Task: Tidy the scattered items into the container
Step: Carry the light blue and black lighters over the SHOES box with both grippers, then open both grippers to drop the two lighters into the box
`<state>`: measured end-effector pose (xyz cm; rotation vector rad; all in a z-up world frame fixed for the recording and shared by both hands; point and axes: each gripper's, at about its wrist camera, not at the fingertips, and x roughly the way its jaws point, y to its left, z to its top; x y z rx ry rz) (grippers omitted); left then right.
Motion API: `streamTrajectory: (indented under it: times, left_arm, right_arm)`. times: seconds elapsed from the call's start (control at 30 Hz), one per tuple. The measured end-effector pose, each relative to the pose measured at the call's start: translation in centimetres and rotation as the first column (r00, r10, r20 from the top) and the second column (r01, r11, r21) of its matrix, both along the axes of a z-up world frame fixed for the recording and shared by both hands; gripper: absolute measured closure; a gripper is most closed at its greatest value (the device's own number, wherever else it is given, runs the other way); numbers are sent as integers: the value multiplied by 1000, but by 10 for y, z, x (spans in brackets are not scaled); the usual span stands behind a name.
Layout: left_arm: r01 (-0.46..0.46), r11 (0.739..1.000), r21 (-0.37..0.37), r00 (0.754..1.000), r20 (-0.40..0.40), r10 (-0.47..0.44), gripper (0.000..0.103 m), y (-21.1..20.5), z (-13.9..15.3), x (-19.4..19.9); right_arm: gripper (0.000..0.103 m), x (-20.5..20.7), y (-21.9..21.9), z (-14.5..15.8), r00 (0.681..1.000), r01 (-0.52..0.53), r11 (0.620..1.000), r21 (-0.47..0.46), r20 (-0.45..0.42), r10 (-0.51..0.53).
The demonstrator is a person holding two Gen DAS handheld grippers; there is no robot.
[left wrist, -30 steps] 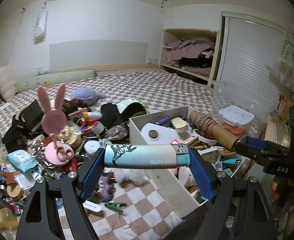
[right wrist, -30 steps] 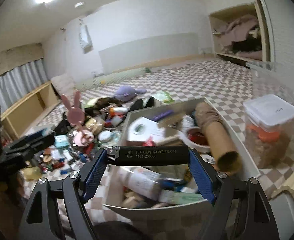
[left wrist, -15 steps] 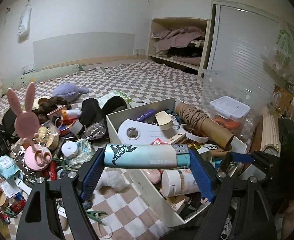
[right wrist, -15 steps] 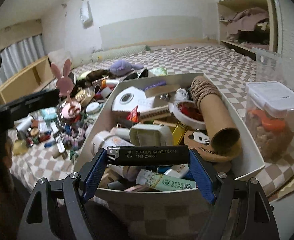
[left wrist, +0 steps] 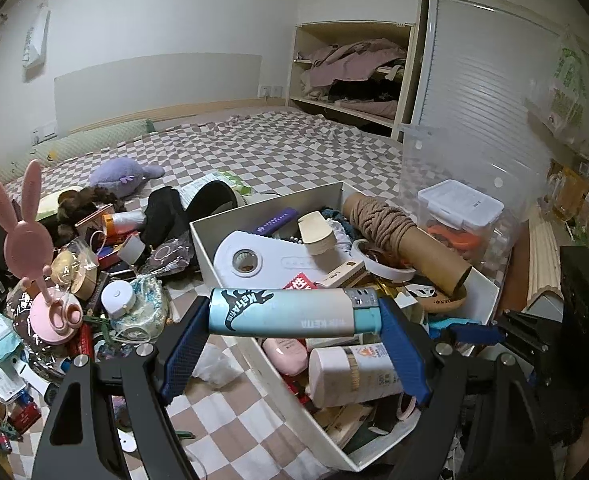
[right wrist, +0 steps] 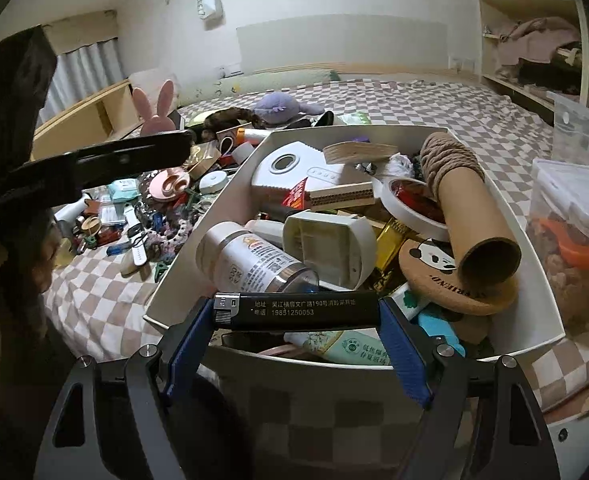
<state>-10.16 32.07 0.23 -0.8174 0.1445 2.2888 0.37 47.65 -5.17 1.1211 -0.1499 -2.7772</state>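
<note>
My left gripper [left wrist: 292,320] is shut on a pale blue and white lighter [left wrist: 314,312], held lengthwise between its blue pads above the left wall of the white box [left wrist: 203,246]. My right gripper [right wrist: 294,316] is shut on a black lighter [right wrist: 298,310], also held lengthwise, just over the near rim of the same box [right wrist: 230,188]. The box is crammed with a cardboard tube [right wrist: 466,208], a white bottle [right wrist: 246,260], tape rolls and packets. Loose clutter lies on the checkered bedspread left of the box, including a pink bunny stand [left wrist: 26,232].
A clear lidded tub [left wrist: 458,208] stands right of the box. A purple plush [left wrist: 122,174] lies farther back on the bed. Open shelves with clothes [left wrist: 354,76] fill the far right wall. A rolled mat [left wrist: 542,256] lies at the right edge.
The left gripper carried its lighter rightward from above the clutter to over the box. The right gripper sank and tipped downward toward the box's near rim. Both grips held.
</note>
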Motion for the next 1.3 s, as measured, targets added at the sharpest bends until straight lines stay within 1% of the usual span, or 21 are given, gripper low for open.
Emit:
streamTrajectory:
  times: [0.1, 0.4, 0.67, 0.9, 0.97, 1.0, 1.03, 1.13, 1.23, 1.3]
  left_arm:
    - [8, 1000, 2, 1000, 8, -8, 21, 6, 0, -2]
    - [36, 999, 12, 996, 79, -37, 21, 21, -7, -15]
    - [78, 996, -34, 985, 159, -72, 21, 41, -27, -25]
    - [118, 990, -79, 976, 194, -101, 21, 50, -42, -26]
    - [128, 988, -84, 972, 209, -108, 17, 52, -46, -25]
    - [131, 988, -82, 971, 213, -111, 10, 52, -47, -25]
    - [134, 988, -80, 970, 216, -114, 8, 52, -48, -24]
    - [142, 987, -77, 967, 225, -121, 8, 52, -49, -23]
    - [131, 988, -86, 971, 215, -110, 7, 52, -48, -22]
    - [125, 989, -84, 973, 207, -106, 4, 50, -45, -22]
  right_arm:
    - [21, 1, 1, 1, 1000, 4, 1000, -7, -5, -4]
    - [21, 1, 6, 0, 1000, 20, 999, -44, -9, -20]
    - [21, -1, 6, -1, 1000, 22, 998, -59, -12, -22]
    - [21, -3, 5, -2, 1000, 12, 998, -62, -8, -13]
    - [21, -3, 5, -2, 1000, 12, 998, -63, -7, -13]
    - [21, -3, 5, -2, 1000, 13, 998, -63, -7, -13]
    - [21, -4, 5, -2, 1000, 13, 998, -63, -6, -13]
    - [21, -4, 5, -2, 1000, 12, 998, -64, -3, -12]
    - [21, -4, 3, -1, 1000, 9, 998, -63, 2, -9]
    - [21, -4, 2, 0, 1000, 6, 999, -53, 4, -6]
